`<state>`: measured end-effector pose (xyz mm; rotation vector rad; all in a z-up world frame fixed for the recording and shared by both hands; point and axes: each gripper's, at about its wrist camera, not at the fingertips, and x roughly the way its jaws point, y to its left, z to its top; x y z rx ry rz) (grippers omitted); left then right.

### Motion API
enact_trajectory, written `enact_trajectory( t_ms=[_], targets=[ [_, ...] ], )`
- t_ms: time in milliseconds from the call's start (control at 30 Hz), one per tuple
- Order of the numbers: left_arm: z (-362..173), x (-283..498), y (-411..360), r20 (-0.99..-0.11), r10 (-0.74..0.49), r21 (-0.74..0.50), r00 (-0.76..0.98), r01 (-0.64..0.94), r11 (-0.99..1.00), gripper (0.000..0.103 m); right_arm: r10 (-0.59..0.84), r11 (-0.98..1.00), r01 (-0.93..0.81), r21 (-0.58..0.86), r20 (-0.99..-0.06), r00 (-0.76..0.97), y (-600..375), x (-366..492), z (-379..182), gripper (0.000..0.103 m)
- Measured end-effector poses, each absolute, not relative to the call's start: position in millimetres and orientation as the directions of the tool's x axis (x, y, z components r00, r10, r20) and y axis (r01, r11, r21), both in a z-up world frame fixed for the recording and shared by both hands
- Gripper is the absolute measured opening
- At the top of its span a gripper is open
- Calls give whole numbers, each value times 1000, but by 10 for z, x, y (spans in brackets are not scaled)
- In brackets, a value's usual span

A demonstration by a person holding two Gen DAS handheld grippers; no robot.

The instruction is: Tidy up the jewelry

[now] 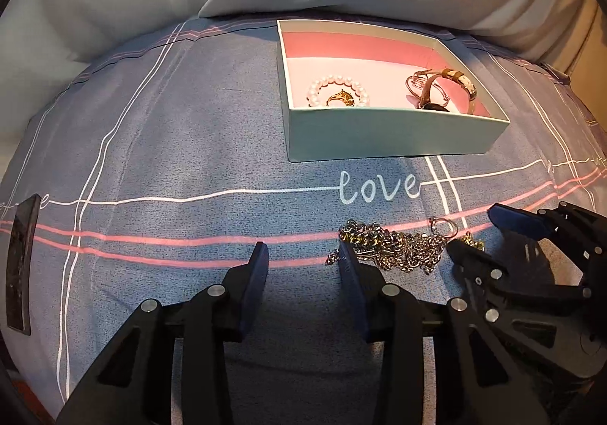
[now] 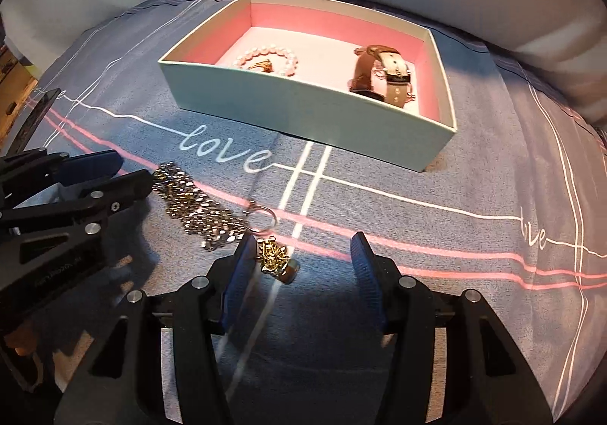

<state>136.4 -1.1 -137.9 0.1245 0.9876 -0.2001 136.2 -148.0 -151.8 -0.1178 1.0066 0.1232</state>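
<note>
Near ends of pearl bracelet [image 1: 337,91] and watch [image 1: 444,91] hidden behind front wall of box [image 1: 394,131]. Part of chain [image 1: 394,247] covered by left gripper's finger [image 1: 351,265] and right gripper [image 1: 481,231]. Dark flat object [image 1: 21,265] cut by left edge, kind unclear. Gold ring [image 2: 261,65] too small for detail. Small gold piece [image 2: 275,258] partly behind right gripper's left finger [image 2: 241,265], form unclear.
</note>
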Motion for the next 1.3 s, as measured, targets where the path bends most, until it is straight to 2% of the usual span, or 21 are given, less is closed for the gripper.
enact_trajectory(
  t_ms=[100,267,567,700,867,1033,1100,1167,1300],
  targets=[
    [-1372,1329,-26,-839,-134,-5,527,239,971,40,35,992,-119,-32,-852,523,-1646,1386,-1513,54],
    [-1360,1255,-132,-838,-178,-31,515,281,959,40,92,990,-138,23,-847,524,-1706,1306,-1458,54],
    [-1325,1216,-336,-833,-222,-36,506,351,936,40,95,991,-130,31,-850,517,-1749,1215,-1478,54],
    [-1256,1265,-531,-817,-277,-37,506,432,901,39,79,992,-122,18,-848,523,-1796,1187,-1441,55],
    [-1322,1351,-845,-826,-320,22,465,593,805,37,51,997,-71,17,-854,518,-2012,1087,-1448,55],
    [-1500,1403,-937,-849,-313,31,426,631,775,37,51,998,-59,24,-853,519,-2089,1009,-1451,56],
    [-1512,1405,-915,-842,-319,24,435,621,784,34,52,998,-60,25,-852,521,-2080,1014,-1457,59],
    [-1510,1419,-886,-839,-311,29,446,607,794,22,58,997,-66,27,-852,521,-2058,1039,-1463,59],
    [-1482,1474,-789,-830,-326,1,452,585,811,22,86,995,-96,41,-849,521,-1955,1089,-1464,59]
  ],
)
